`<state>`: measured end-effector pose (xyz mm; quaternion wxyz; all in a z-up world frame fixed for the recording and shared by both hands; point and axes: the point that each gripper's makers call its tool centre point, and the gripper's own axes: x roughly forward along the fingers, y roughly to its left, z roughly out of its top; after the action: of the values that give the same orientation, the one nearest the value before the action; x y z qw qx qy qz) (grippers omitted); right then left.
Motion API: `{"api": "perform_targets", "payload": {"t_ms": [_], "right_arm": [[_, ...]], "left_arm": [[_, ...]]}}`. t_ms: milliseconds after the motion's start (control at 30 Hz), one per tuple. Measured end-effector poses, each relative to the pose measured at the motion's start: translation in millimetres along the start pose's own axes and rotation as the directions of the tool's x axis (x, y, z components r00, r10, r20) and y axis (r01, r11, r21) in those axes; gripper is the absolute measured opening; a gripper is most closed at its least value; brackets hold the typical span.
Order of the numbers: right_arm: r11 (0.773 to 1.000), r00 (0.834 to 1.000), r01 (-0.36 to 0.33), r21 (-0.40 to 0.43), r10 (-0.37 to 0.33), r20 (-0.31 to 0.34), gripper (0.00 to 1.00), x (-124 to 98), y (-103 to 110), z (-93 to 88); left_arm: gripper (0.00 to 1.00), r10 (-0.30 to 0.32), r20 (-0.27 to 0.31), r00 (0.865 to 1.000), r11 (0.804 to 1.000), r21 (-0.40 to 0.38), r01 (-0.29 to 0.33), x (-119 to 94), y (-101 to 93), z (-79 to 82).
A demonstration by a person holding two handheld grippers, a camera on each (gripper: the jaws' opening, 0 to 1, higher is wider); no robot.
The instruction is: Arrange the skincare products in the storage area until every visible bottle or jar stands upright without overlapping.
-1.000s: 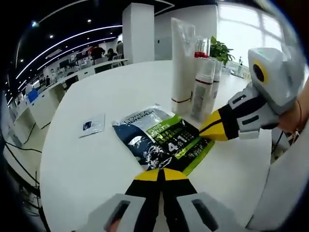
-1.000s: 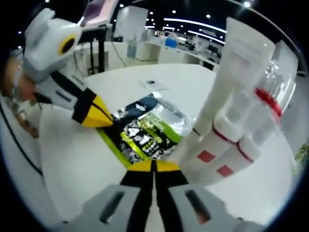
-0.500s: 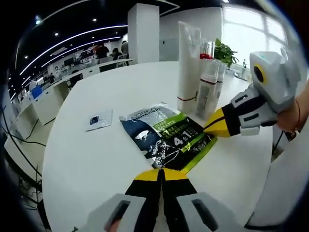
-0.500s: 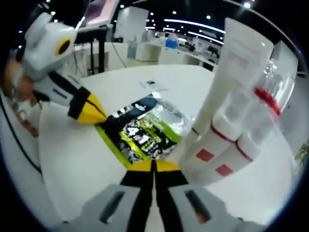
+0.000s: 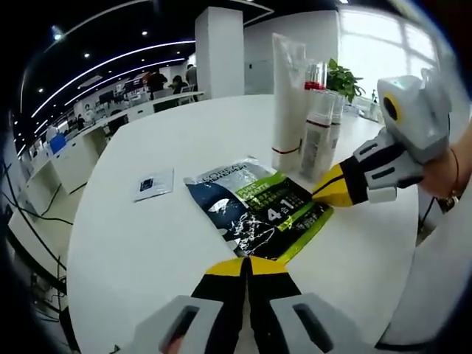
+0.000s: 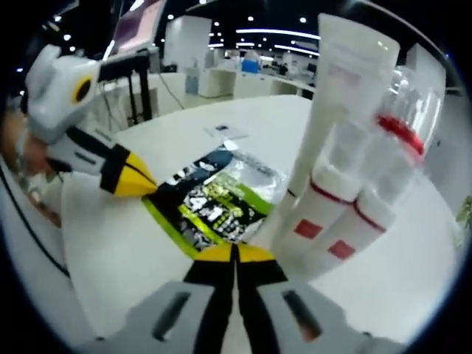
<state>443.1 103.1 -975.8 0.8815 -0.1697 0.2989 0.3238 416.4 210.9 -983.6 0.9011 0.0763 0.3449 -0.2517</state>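
Left gripper low and near, jaws pressed together, empty, at the sachet's near edge. Right gripper, jaws together too, tip at its right edge. The sachet lies flat mid-table. Beyond it the tube and bottles stand upright, close-packed — mostly done, I'd judge. Far left, a small packet lies alone.

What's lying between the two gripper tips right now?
The flat sachet pack lies between the left gripper and right gripper, in the left gripper view.

left gripper and right gripper both closed, tips near each other.
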Motion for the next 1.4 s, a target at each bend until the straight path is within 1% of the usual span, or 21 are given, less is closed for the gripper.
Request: {"api": "perform_targets", "payload": {"t_ms": [133, 233, 300, 333, 367, 400, 433, 500, 567, 633, 700, 767, 867, 900, 1033, 1167, 1200, 1300, 1400], "right_arm": [[1.000, 1.000, 0.008, 0.007, -0.008, 0.002, 0.00, -0.1, -1.0, -0.3], [0.999, 1.000, 0.018, 0.028, -0.019, 0.007, 0.01, -1.2, -2.1, -0.4], [0.998, 1.000, 0.019, 0.067, -0.021, 0.017, 0.01, -5.0, -1.7, 1.1], [0.994, 0.999, 0.008, 0.108, -0.013, 0.050, 0.03, -7.8, 0.8, 5.5], [0.993, 0.997, -0.001, 0.118, -0.008, 0.075, 0.04, -9.9, 1.7, 9.1], [0.993, 0.996, -0.002, 0.117, -0.009, 0.085, 0.05, -12.6, 1.6, 10.4], [0.993, 0.996, -0.003, 0.122, -0.009, 0.092, 0.07, -16.0, 1.7, 11.0], [0.991, 0.995, -0.012, 0.135, -0.002, 0.101, 0.09, -19.5, 2.2, 11.3], [0.990, 0.996, -0.012, 0.140, -0.002, 0.093, 0.10, -21.8, 1.4, 8.8], [0.989, 0.996, -0.010, 0.147, -0.002, 0.086, 0.11, -23.8, 0.4, 6.0], [0.987, 0.998, 0.002, 0.160, -0.012, 0.062, 0.13, -25.3, -1.8, -1.6], [0.984, 0.999, 0.002, 0.178, -0.009, 0.037, 0.16, -27.2, -1.2, -9.1], [0.981, 0.999, -0.001, 0.195, -0.007, 0.041, 0.16, -30.9, -0.4, -12.4], [0.980, 0.999, 0.000, 0.197, -0.007, 0.038, 0.17, -31.5, -0.1, -13.1], [0.981, 0.999, 0.005, 0.195, -0.013, 0.037, 0.17, -34.0, -2.9, -11.7], [0.981, 0.999, 0.003, 0.195, -0.012, 0.045, 0.18, -35.9, -4.0, -7.3], [0.981, 0.999, 0.002, 0.193, -0.011, 0.047, 0.18, -36.2, -3.7, -6.1], [0.982, 0.999, -0.008, 0.190, -0.002, 0.054, 0.18, -37.8, -1.7, -2.0], [0.984, 0.998, -0.016, 0.178, 0.004, 0.062, 0.18, -39.5, 0.5, 1.9]], "left_arm": [[0.00, 0.001, 0.000, 1.000, 1.000, -0.001, -0.001, -0.2, 0.0, 0.0], [0.00, 0.001, -0.001, 1.000, 1.000, 0.005, -0.001, -0.2, -0.4, 0.2], [0.05, -0.015, -0.011, 1.000, 1.000, -0.011, 0.015, -1.8, -2.7, 1.3], [0.08, -0.023, 0.004, 1.000, 1.000, -0.019, 0.023, -4.6, -3.5, 5.9], [0.12, -0.029, 0.039, 0.999, 0.999, -0.026, 0.030, -6.2, -4.4, 12.9], [0.15, -0.037, 0.069, 0.997, 0.999, -0.026, 0.039, -8.0, -5.3, 19.2], [0.15, -0.052, 0.103, 0.993, 0.998, -0.027, 0.055, -11.8, -6.6, 26.9], [0.15, -0.061, 0.113, 0.992, 0.997, -0.029, 0.065, -17.5, -5.7, 32.7], [0.18, -0.063, 0.130, 0.990, 0.997, -0.039, 0.068, -21.2, -4.1, 38.4], [0.22, -0.055, 0.165, 0.985, 0.995, -0.073, 0.068, -26.6, -0.1, 48.4], [0.23, -0.052, 0.201, 0.978, 0.993, -0.089, 0.072, -32.3, 4.2, 58.7], [0.23, -0.044, 0.220, 0.974, 0.994, -0.085, 0.064, -36.9, 10.0, 67.0], [0.23, -0.011, 0.248, 0.969, 0.997, -0.076, 0.031, -40.8, 23.5, 79.5], [0.24, 0.005, 0.257, 0.966, 0.996, -0.084, 0.018, -41.8, 30.1, 84.3], [0.29, 0.037, 0.289, 0.957, 0.992, -0.124, -0.001, -42.3, 47.8, 97.5], [0.30, 0.084, 0.282, 0.956, 0.992, -0.118, -0.052, -37.1, 65.9, 106.0], [0.31, 0.099, 0.284, 0.954, 0.990, -0.122, -0.066, -35.4, 71.6, 108.8], [0.36, 0.117, 0.280, 0.953, 0.988, -0.129, -0.083, -30.7, 81.7, 114.0], [0.42, 0.148, 0.254, 0.956, 0.983, -0.145, -0.114, -22.5, 94.3, 116.5]]}}
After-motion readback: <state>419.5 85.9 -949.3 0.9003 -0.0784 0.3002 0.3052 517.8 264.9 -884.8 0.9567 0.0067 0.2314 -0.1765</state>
